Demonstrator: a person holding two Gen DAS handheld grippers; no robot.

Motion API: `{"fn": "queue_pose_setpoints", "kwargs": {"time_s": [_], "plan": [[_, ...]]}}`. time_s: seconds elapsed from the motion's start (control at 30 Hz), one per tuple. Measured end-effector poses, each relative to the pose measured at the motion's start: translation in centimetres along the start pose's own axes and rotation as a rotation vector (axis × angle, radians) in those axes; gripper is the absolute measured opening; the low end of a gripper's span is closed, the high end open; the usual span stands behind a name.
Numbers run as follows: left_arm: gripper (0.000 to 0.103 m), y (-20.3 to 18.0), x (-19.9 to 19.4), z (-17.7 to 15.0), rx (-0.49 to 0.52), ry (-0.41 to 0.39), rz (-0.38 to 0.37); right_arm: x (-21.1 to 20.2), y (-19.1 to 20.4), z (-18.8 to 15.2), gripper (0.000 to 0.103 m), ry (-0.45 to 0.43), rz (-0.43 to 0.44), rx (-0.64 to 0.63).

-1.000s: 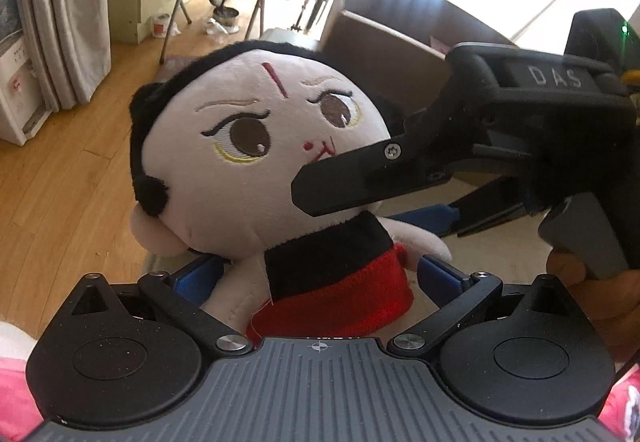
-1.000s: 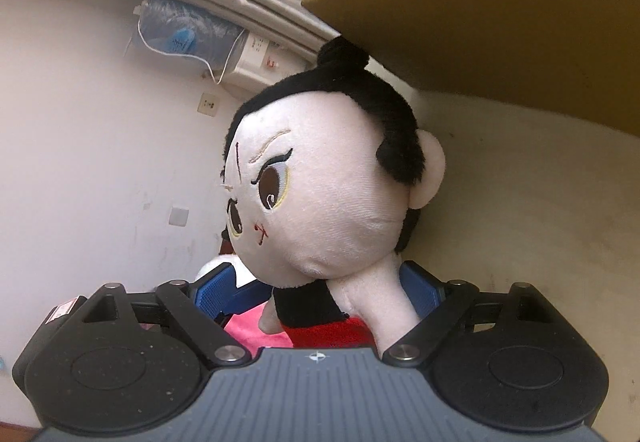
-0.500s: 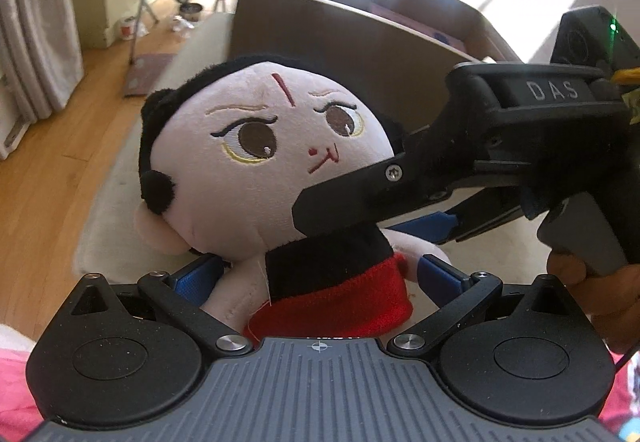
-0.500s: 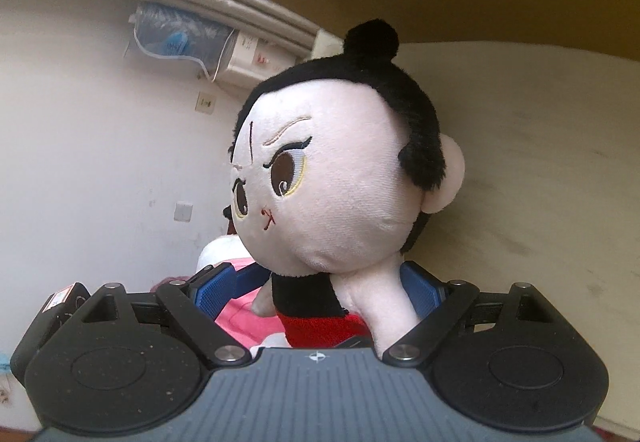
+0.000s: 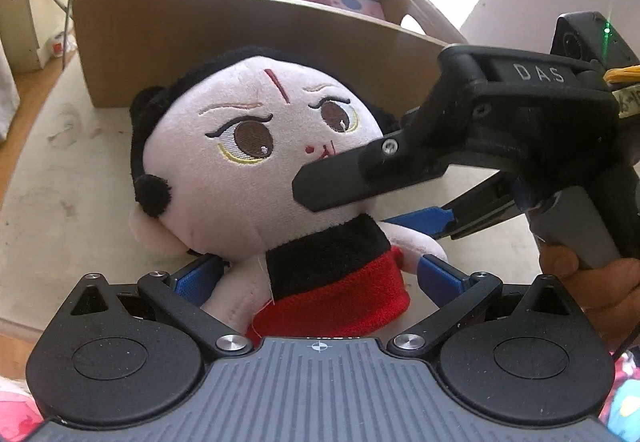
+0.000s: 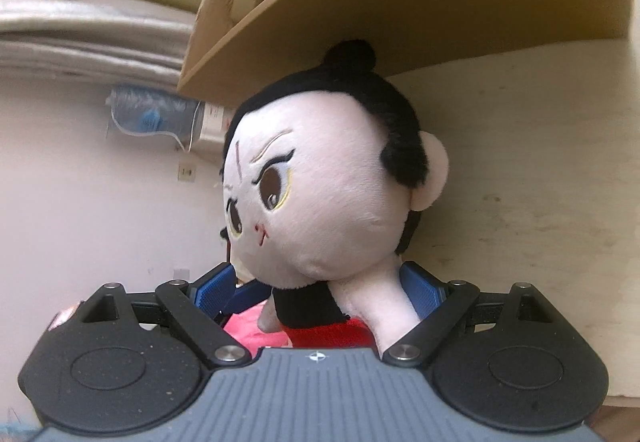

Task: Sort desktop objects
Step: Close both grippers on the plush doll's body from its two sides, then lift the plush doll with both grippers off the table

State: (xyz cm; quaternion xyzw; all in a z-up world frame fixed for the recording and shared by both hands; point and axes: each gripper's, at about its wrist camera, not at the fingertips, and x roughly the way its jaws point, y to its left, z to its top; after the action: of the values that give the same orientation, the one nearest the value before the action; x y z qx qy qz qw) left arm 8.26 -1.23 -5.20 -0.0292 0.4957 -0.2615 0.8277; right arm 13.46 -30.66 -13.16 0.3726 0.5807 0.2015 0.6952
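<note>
Two tools grip one plush doll (image 5: 256,161) at its body: our left tool (image 5: 320,274) and right tool (image 6: 316,290) both clamp it. It hangs mid-frame over the desk (image 5: 60,201), the cardboard box (image 5: 224,21) just behind, toward the upper frame.

Support surface: a pale, cream-coloured tabletop (image 5: 68,177), scuffed and marked with grey smudges. An open brown cardboard box (image 5: 224,41) stands directly on it at the far side; whether the plush doll (image 5: 256,161) touches the tabletop cannot be told.
</note>
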Motion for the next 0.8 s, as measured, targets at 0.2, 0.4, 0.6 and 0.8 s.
{"fn": "queue_pose_setpoints", "kwargs": {"time_s": [0.2,0.4,0.6,0.8], "plan": [[0.103,0.8,-0.4,-0.3,-0.019,0.002,-0.004,0.5,0.3,0.0,0.092,-0.008,0.003,-0.005],[0.103,1.5,-1.5,-0.6,-0.031,-0.024,-0.003,0.4,1.5,0.5,0.093,-0.050,0.007,-0.024],[0.103,2.1,-3.2,-2.7,-0.048,-0.064,0.001,-0.3,2.4,0.6,0.097,-0.093,-0.019,-0.058],[0.103,2.5,-3.7,-3.6,-0.049,-0.114,0.019,0.2,4.7,0.5,0.100,-0.135,-0.076,-0.114]]}}
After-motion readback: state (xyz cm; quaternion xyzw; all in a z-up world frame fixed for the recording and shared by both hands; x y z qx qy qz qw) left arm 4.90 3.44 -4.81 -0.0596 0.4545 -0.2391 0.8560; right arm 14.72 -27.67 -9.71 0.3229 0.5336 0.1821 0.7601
